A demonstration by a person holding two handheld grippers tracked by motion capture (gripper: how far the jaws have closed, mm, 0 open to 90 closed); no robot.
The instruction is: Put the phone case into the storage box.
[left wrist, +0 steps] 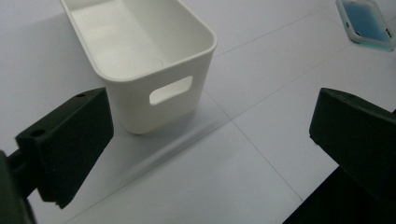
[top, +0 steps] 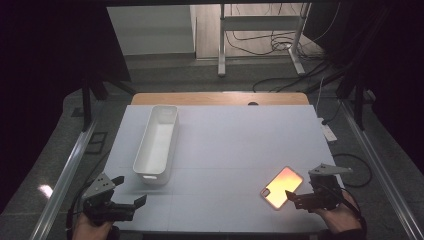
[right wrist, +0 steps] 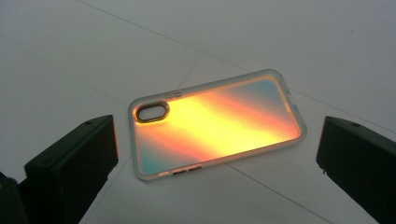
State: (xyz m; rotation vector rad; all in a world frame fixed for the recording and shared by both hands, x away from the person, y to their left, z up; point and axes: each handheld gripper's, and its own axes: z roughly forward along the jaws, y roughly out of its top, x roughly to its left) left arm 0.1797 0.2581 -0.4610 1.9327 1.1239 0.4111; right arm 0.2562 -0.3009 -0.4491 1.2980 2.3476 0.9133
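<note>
Phone case (right wrist: 217, 123), iridescent orange with a translucent soft-edged rim, lies flat on the white table (top: 225, 150) near its front right corner, just ahead of the right gripper (top: 295, 198). That gripper's jaws stand wide apart, holding nothing, as do the left gripper's (top: 127, 192), which faces the white plastic bin (left wrist: 140, 60). Judged light, thin, slightly flexible and slick on its glossy back; best taken across the long rims, one edge tipped up first.
</note>
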